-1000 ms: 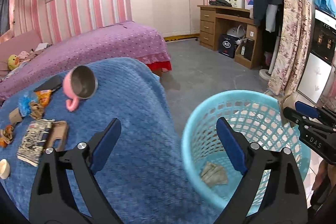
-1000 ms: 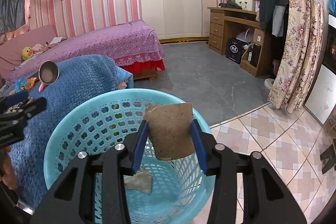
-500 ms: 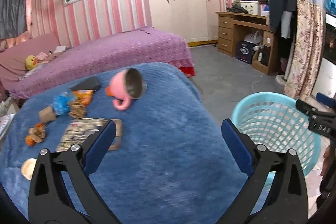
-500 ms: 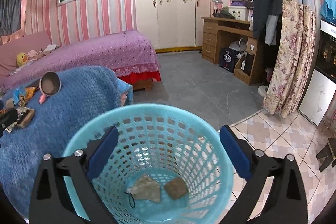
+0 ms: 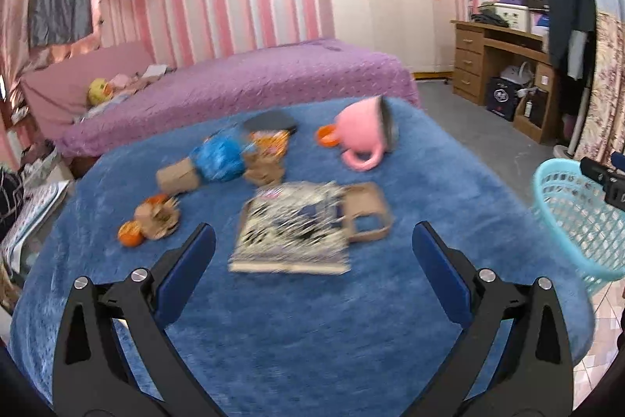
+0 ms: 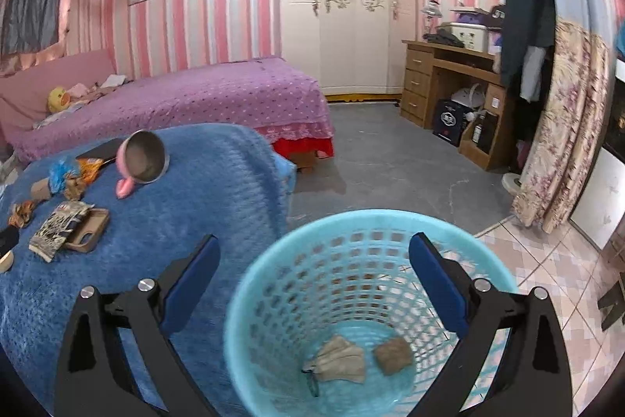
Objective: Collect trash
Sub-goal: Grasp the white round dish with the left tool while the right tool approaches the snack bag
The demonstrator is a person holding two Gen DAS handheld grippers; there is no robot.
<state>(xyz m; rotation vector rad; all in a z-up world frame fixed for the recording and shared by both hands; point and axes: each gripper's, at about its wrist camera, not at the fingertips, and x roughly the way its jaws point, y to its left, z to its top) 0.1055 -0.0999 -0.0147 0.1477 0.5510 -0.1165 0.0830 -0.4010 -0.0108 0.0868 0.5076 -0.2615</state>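
My left gripper is open and empty above the blue blanket, facing a patterned book with a brown phone case beside it. Beyond lie a crumpled blue wrapper, brown paper scraps, an orange wrapper and crumpled brown paper with orange bits. My right gripper is open and empty above the turquoise basket, which holds two brown paper pieces. The basket also shows in the left wrist view.
A pink mug lies on its side on the blanket, next to a dark flat object. A purple bed stands behind. A wooden desk and a floral curtain are at the right.
My right gripper opened and dropped the brown paper piece into the basket. My left gripper swung left from the basket to face the items on the blanket.
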